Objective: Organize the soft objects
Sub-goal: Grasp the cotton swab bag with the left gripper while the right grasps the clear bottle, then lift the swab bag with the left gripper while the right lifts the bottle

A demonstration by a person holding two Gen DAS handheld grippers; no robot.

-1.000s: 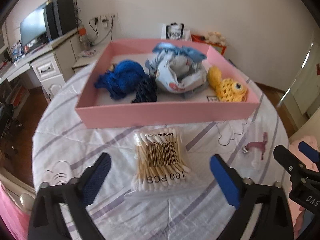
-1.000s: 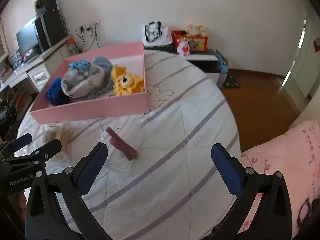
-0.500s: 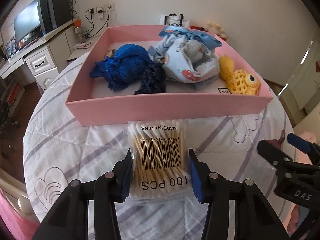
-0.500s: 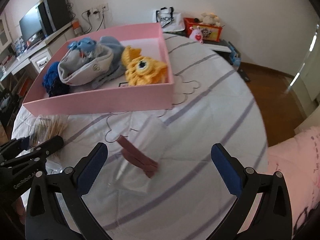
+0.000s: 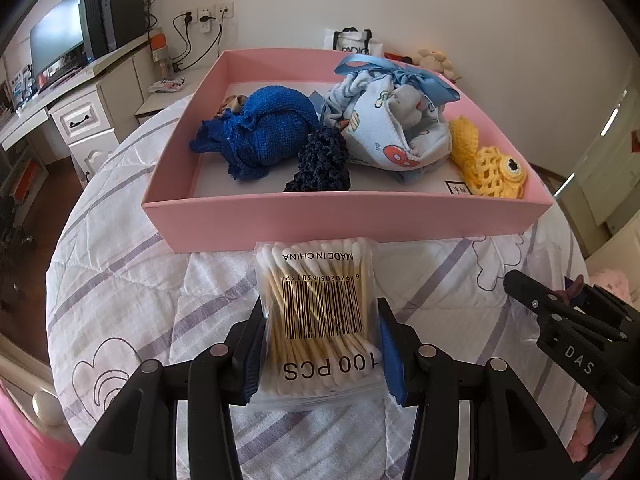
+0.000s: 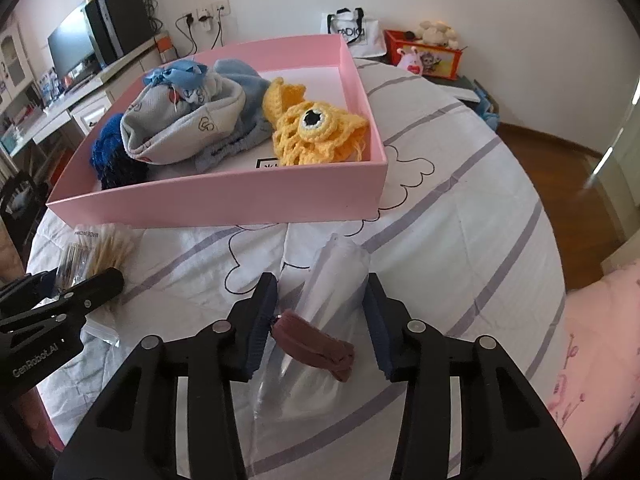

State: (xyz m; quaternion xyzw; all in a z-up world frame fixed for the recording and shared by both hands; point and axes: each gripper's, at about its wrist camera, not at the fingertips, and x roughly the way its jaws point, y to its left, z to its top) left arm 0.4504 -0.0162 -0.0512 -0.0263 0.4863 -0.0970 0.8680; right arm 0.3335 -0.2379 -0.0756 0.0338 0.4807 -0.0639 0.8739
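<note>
The left gripper (image 5: 322,344) clenches the swab pack (image 5: 320,316) at lower centre, pads on its long sides, probably so it lifts flat. Its long axis runs up the frame toward the pink box (image 5: 344,220). The right gripper (image 6: 320,320) brackets a clear bag (image 6: 320,308) holding a maroon piece (image 6: 314,346); whether it grips yet, I cannot tell.

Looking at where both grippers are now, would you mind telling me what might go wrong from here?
1. The left gripper pinches the cotton swab bag only at its near end; the slippery bag might slide out when lifted.
2. The right gripper straddles the clear plastic bag holding a maroon item, not yet clamped; the fingers may catch only film.
3. The pink box stands directly ahead, so its near wall could snag either bag.
</note>
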